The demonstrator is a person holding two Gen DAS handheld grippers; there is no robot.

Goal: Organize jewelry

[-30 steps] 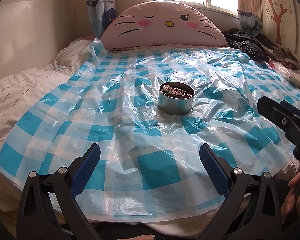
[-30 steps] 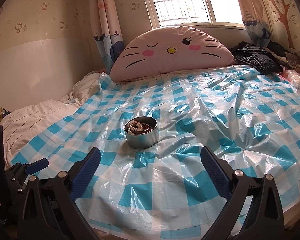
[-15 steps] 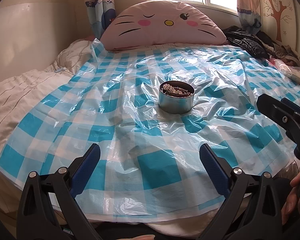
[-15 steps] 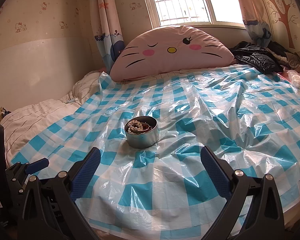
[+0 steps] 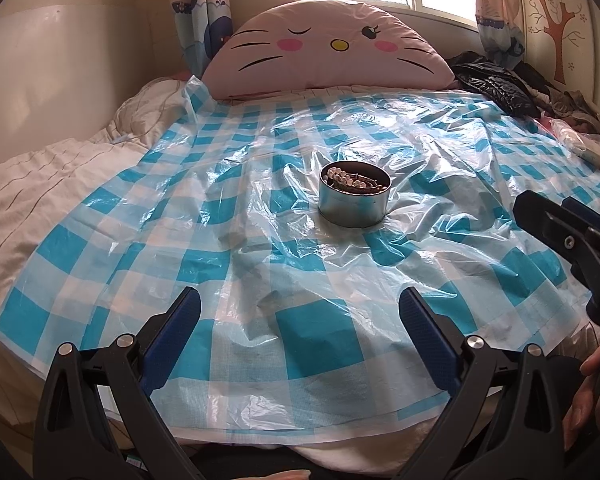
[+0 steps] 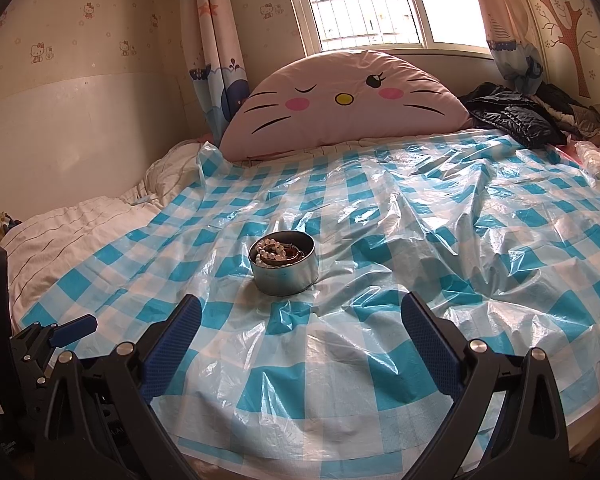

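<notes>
A round metal tin (image 5: pixel 354 203) stands on the blue-and-white checked plastic sheet (image 5: pixel 320 332) in the middle of the bed. It holds a pearl bracelet (image 6: pixel 269 251) and other jewelry. The tin also shows in the right wrist view (image 6: pixel 285 272). My left gripper (image 5: pixel 298 314) is open and empty, low over the near edge of the sheet, well short of the tin. My right gripper (image 6: pixel 300 322) is open and empty, just short of the tin and a little to its right. The right gripper shows at the right edge of the left wrist view (image 5: pixel 568 236).
A pink cat-face cushion (image 5: pixel 332 52) leans against the wall at the head of the bed. Dark clothes (image 5: pixel 496 84) are piled at the back right. A white quilt (image 5: pixel 40 184) lies bare on the left. A wall closes the left side.
The left gripper has lifted and drawn slightly closer to the tin. The right gripper has barely moved. Both stay open and empty.
</notes>
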